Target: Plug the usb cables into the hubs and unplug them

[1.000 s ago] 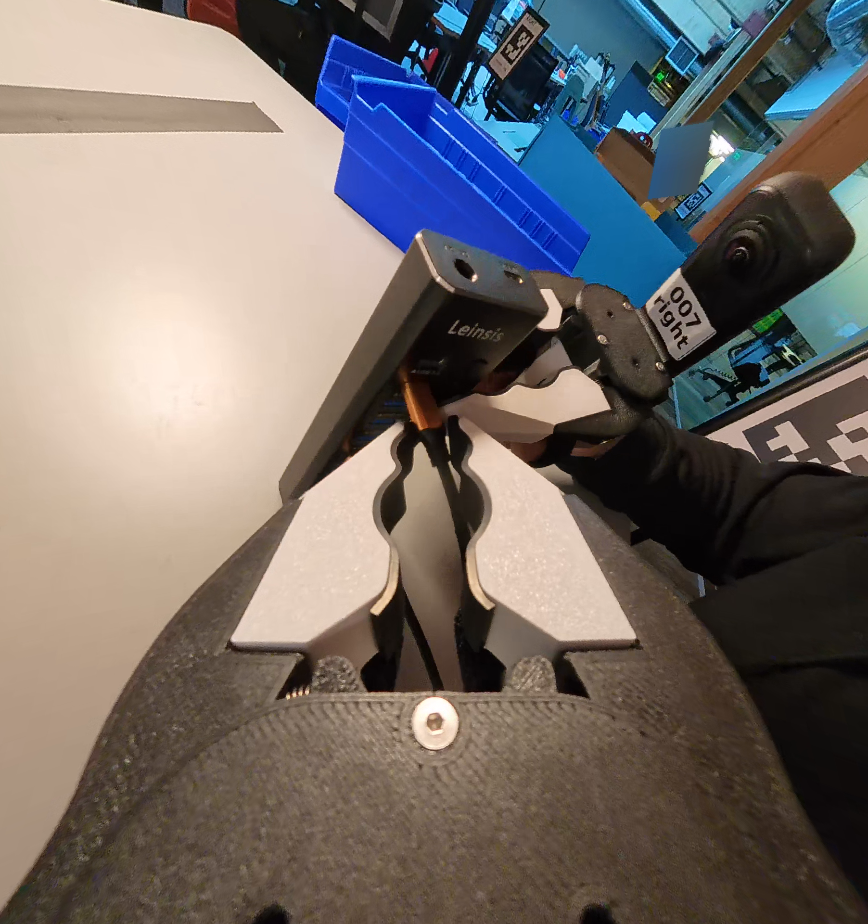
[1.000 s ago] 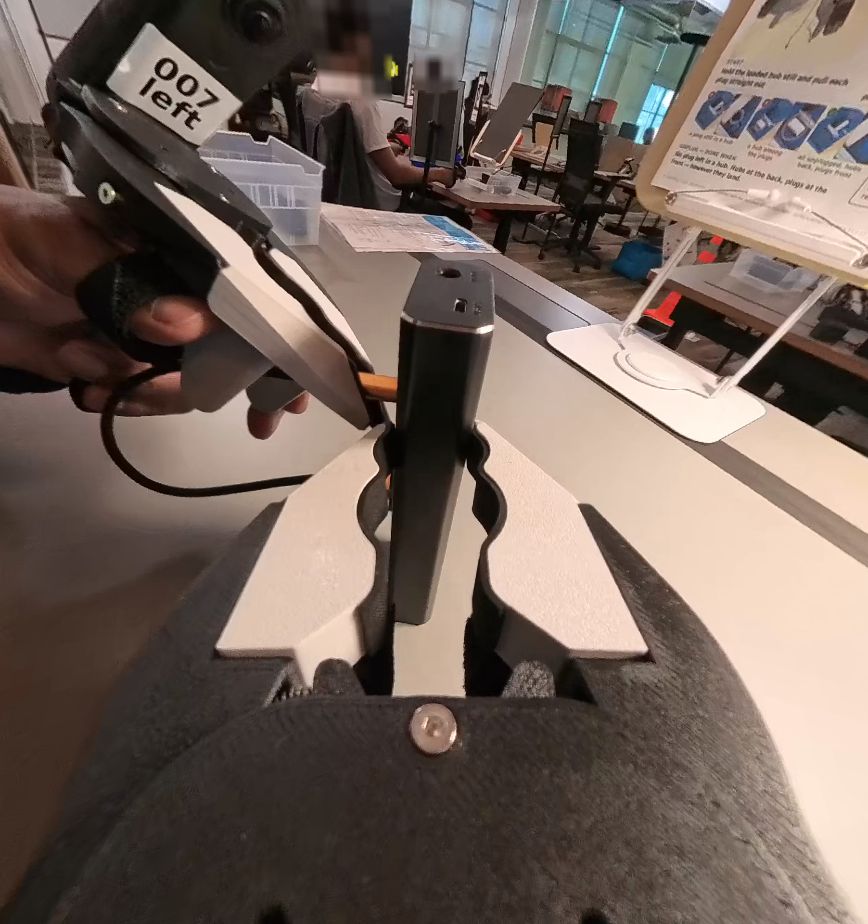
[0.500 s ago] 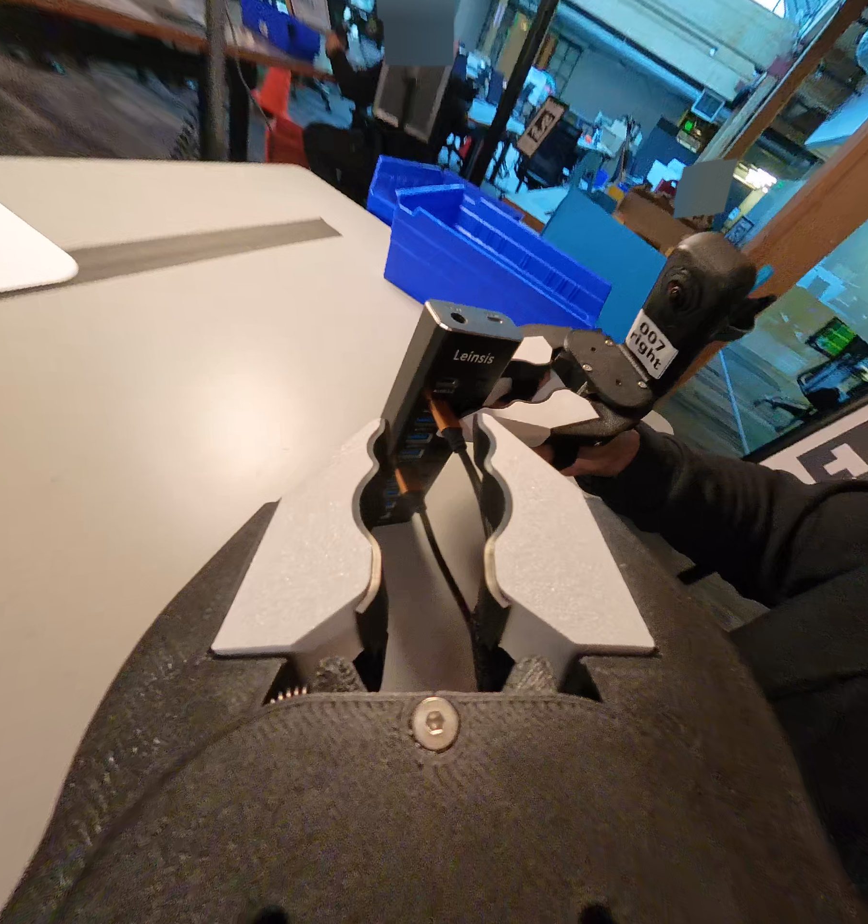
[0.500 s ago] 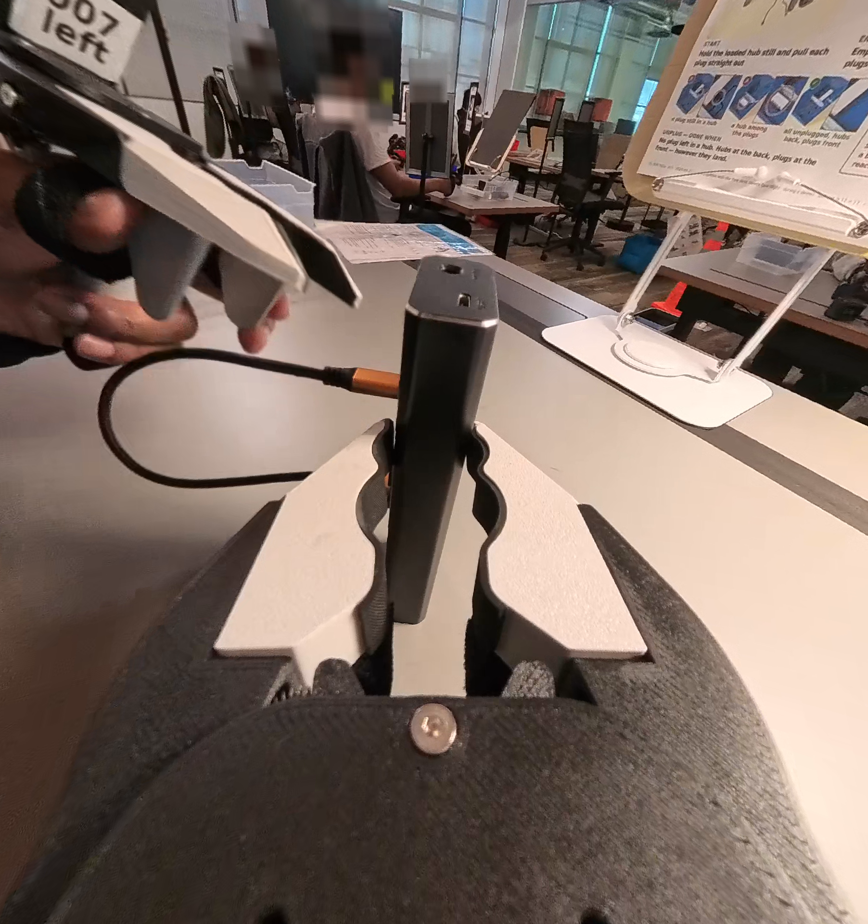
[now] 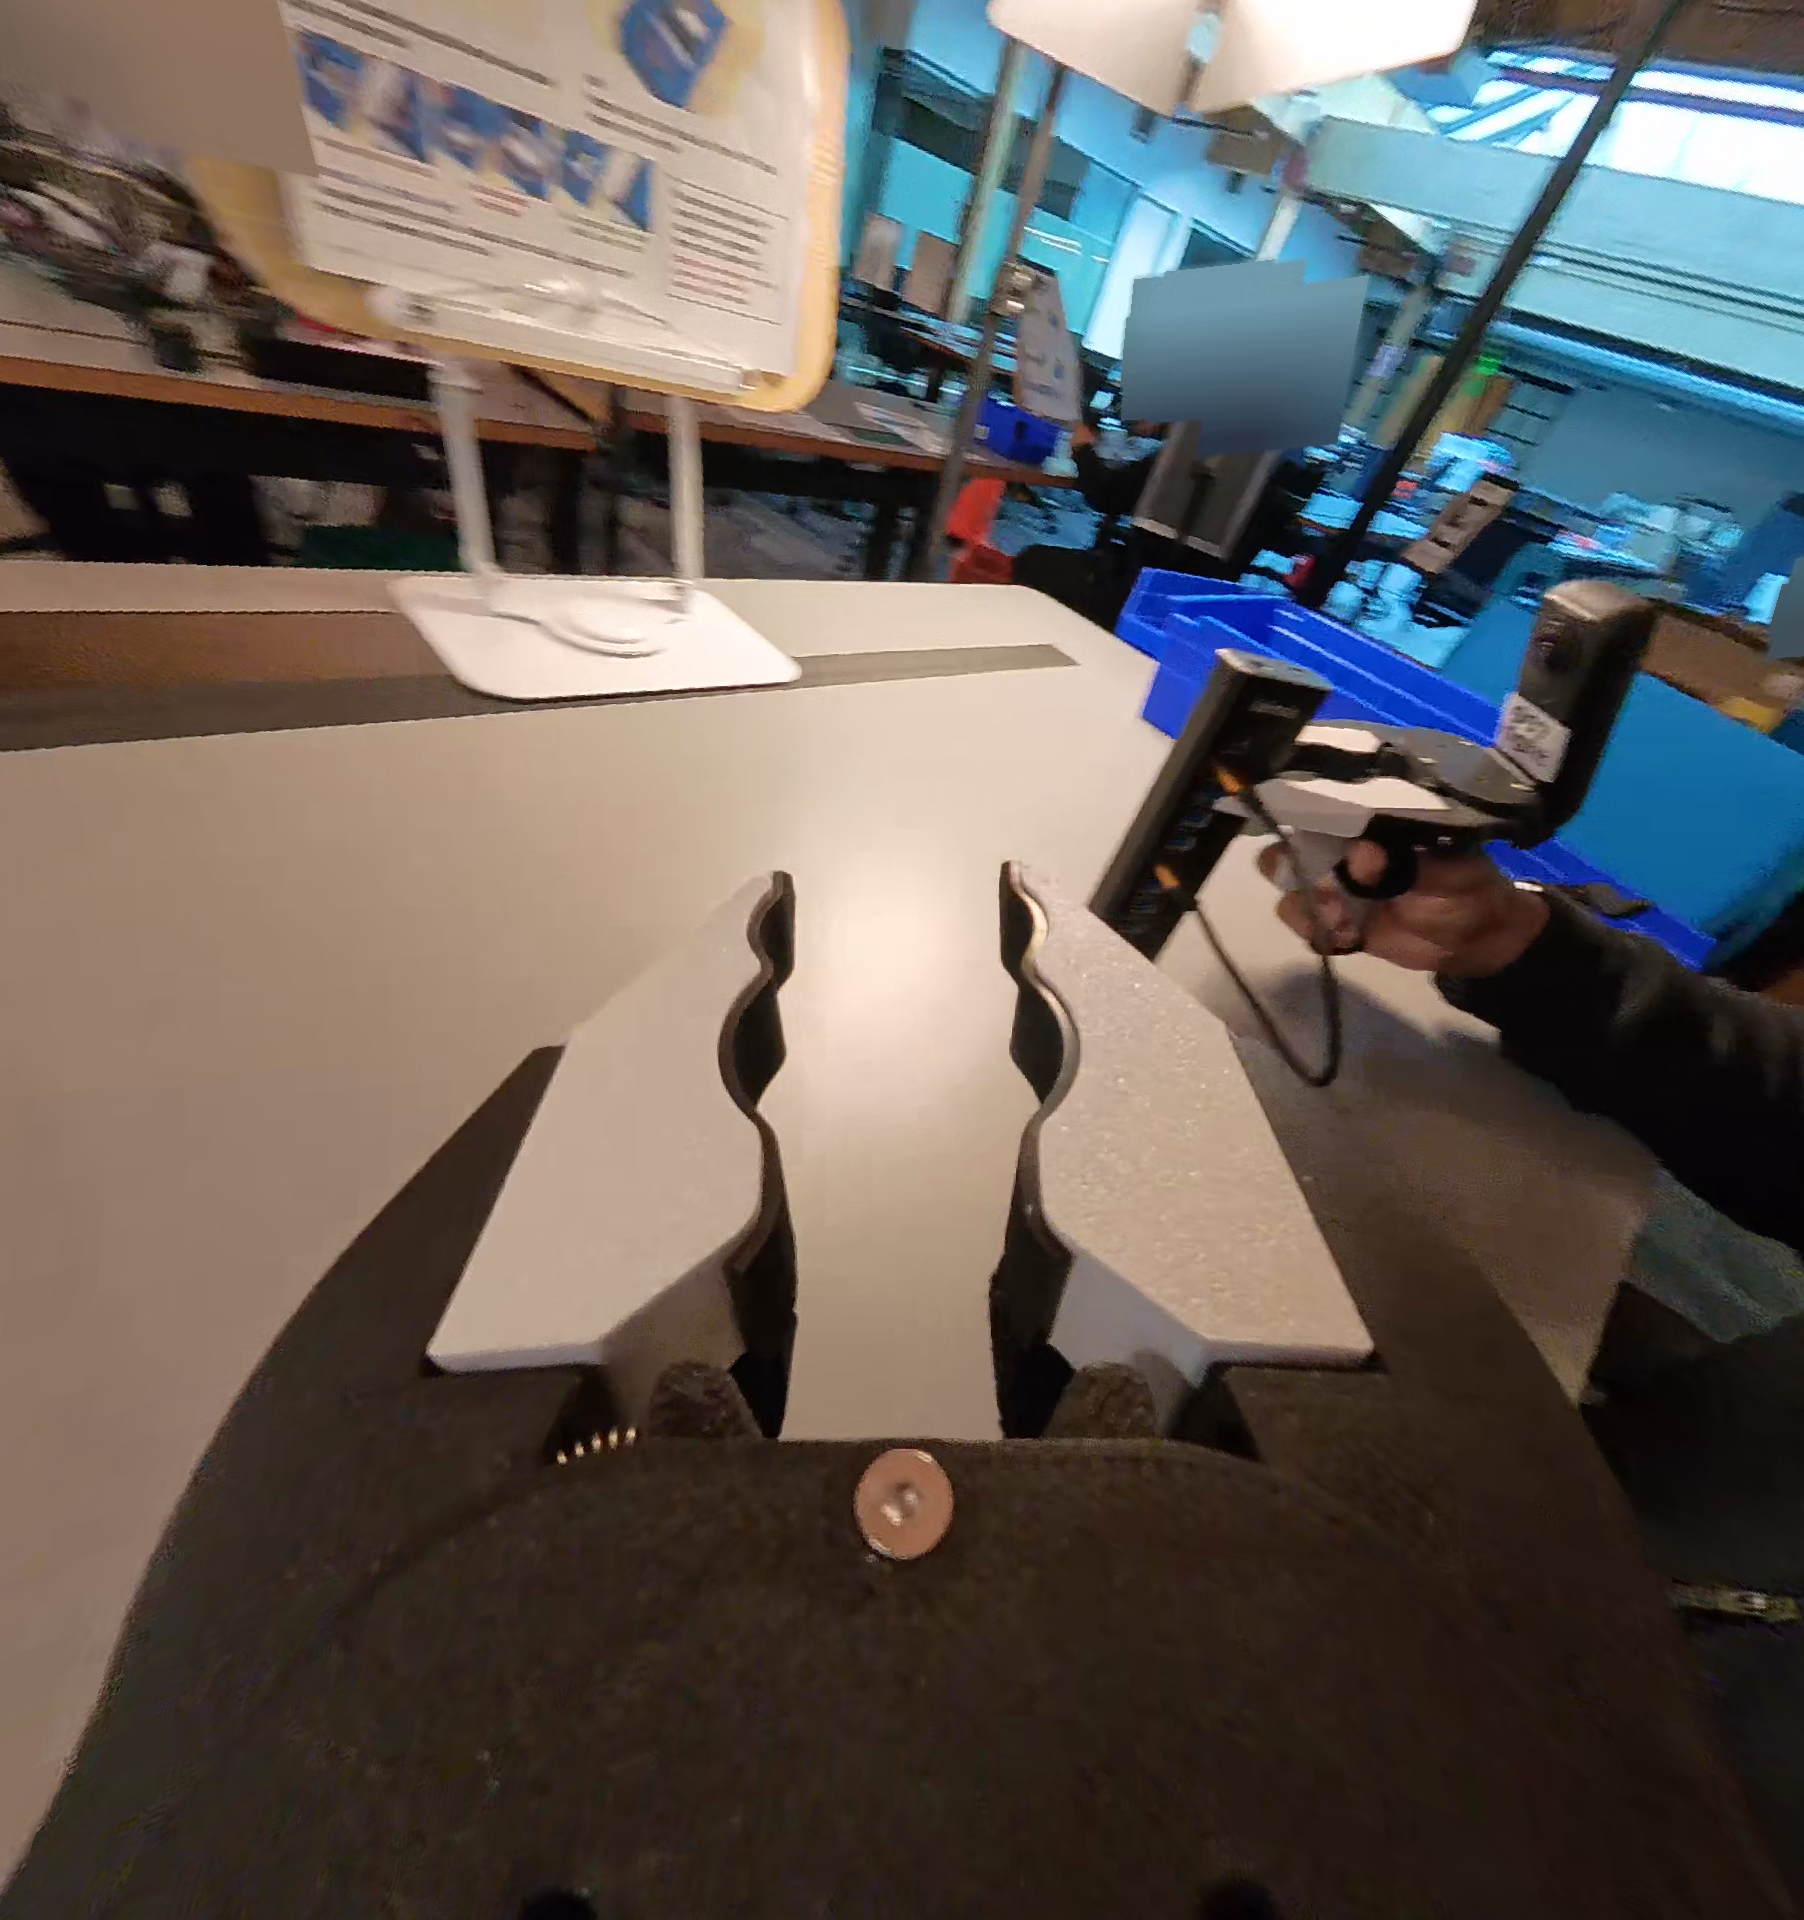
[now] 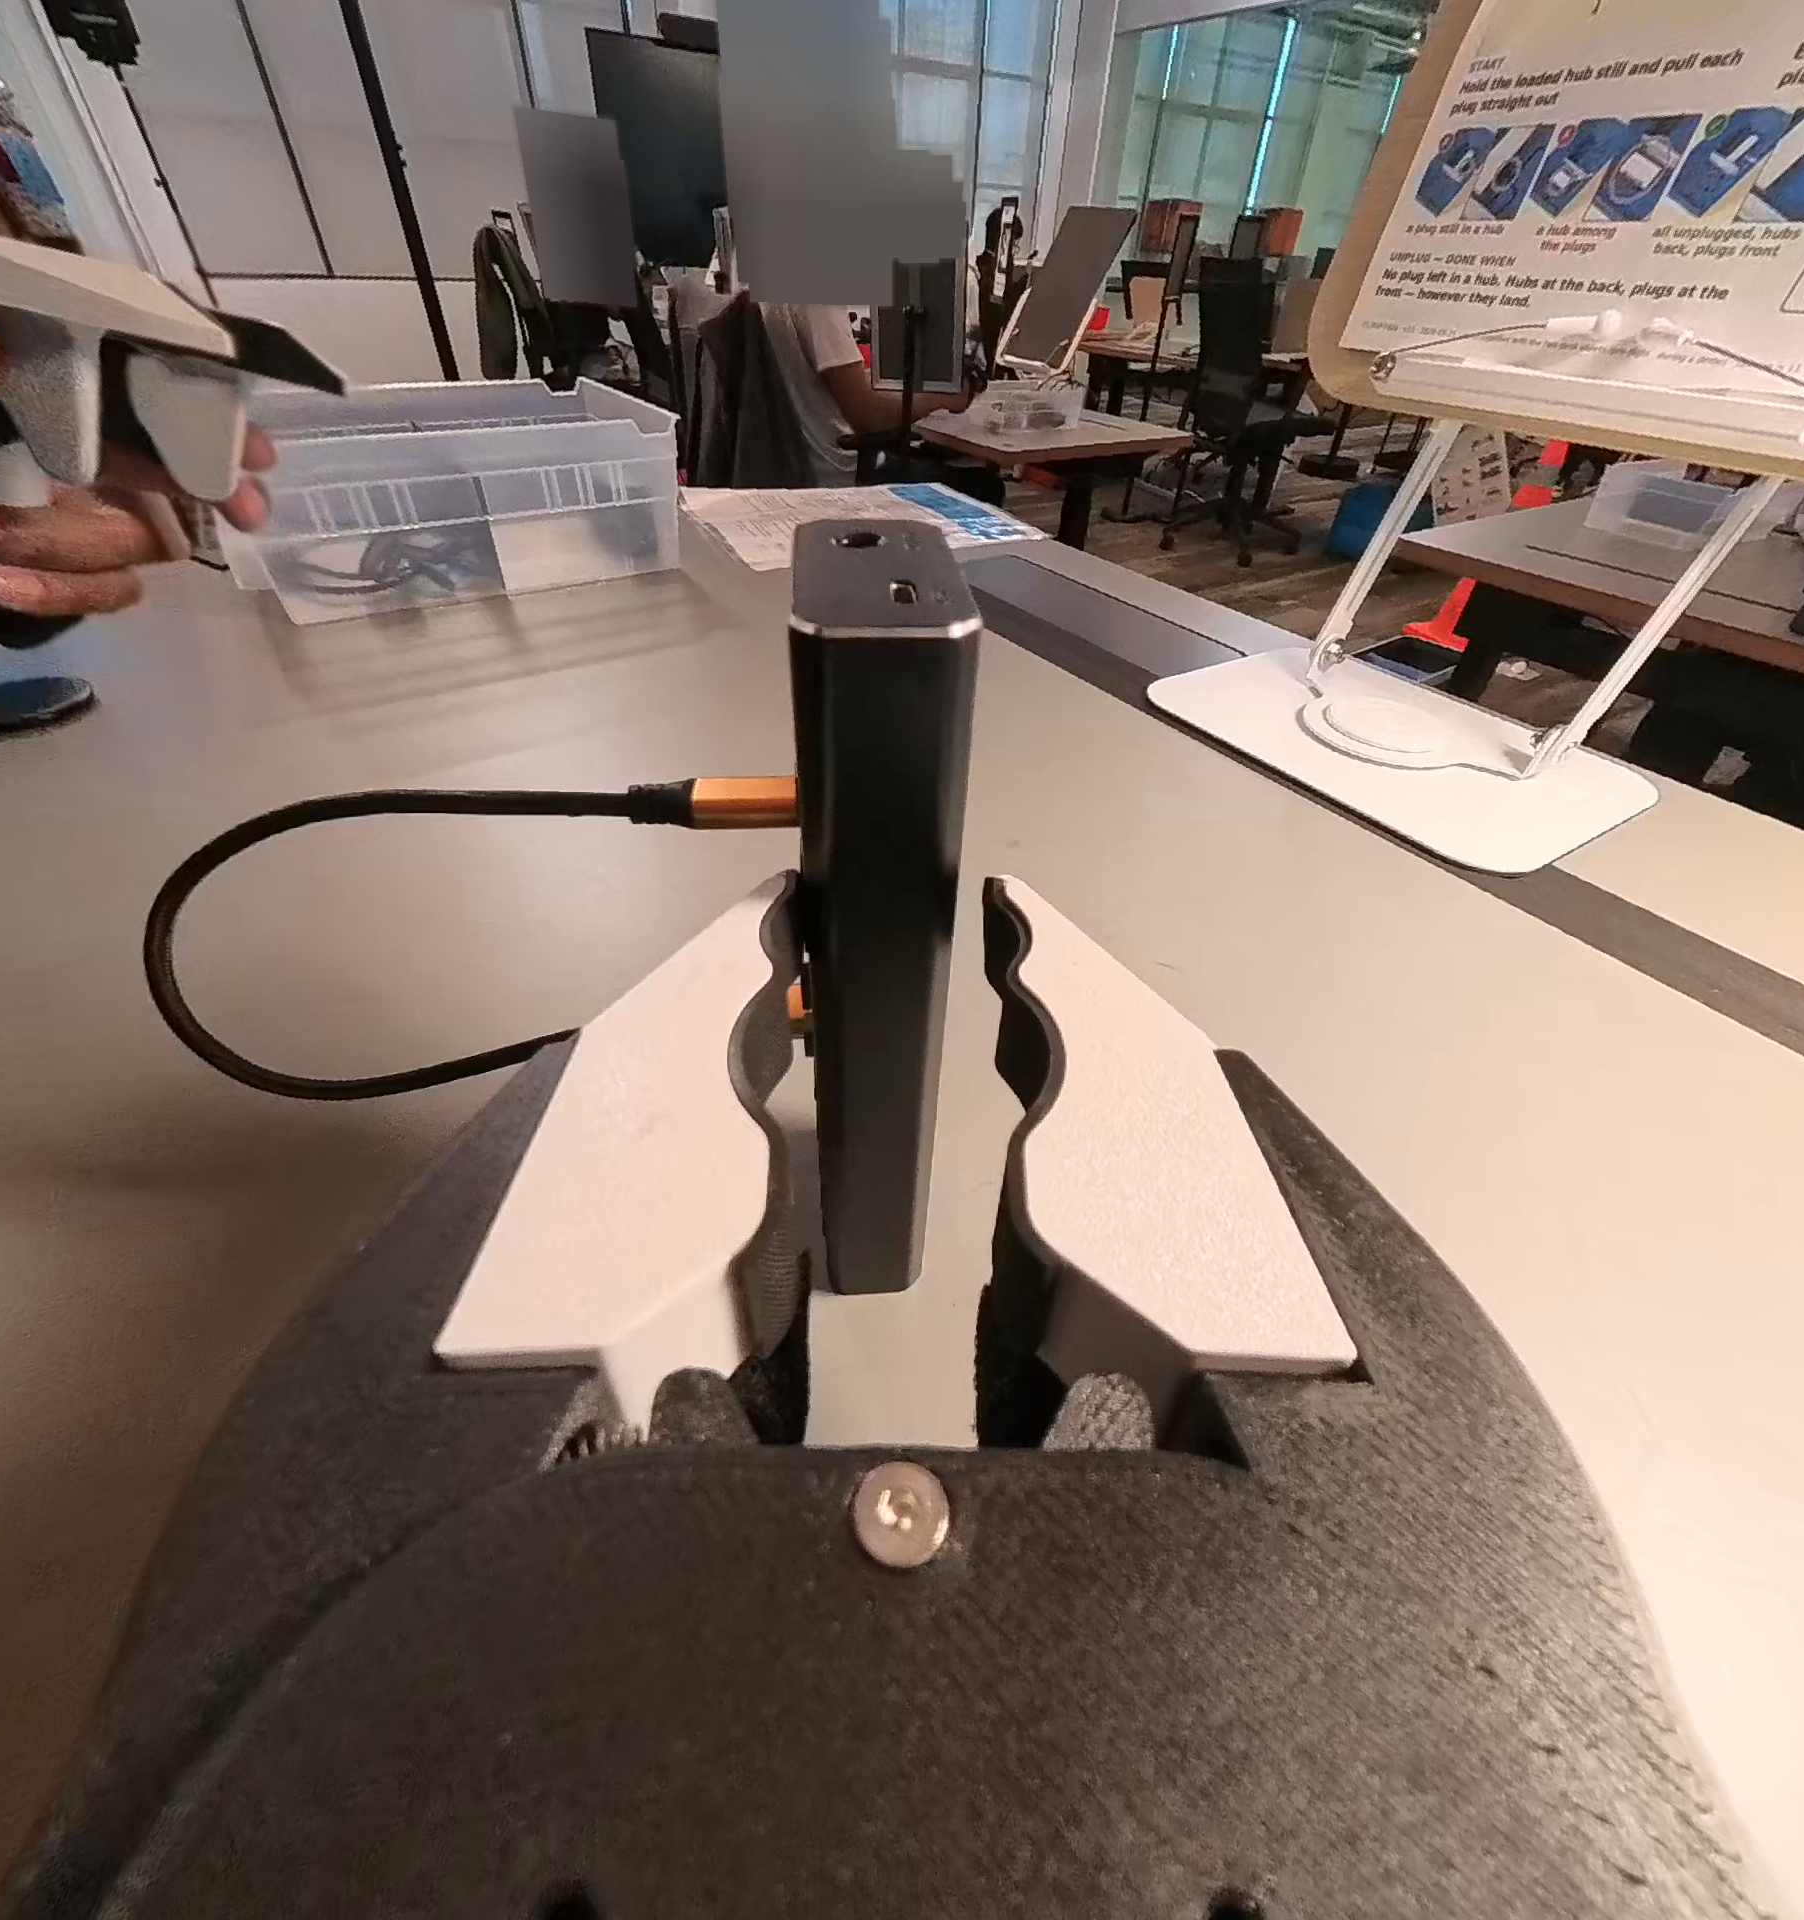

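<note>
At frame centre, right tool (image 6: 887, 1039) pinches the USB hub (image 6: 882, 883) upright w/ its port side clear; cable plug (image 6: 742, 802) seated. Left tool (image 5: 893, 997) spread, empty, upper left.

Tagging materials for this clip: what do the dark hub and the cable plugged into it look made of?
Dark slim rectangular hub: seemingly anodised metal, matte dark grey, with a brighter bevelled edge round its top. Black cable: apparently a braided fabric sheath, finely textured; its orange plug shell has a satin metallic sheen, probably aluminium.
</note>
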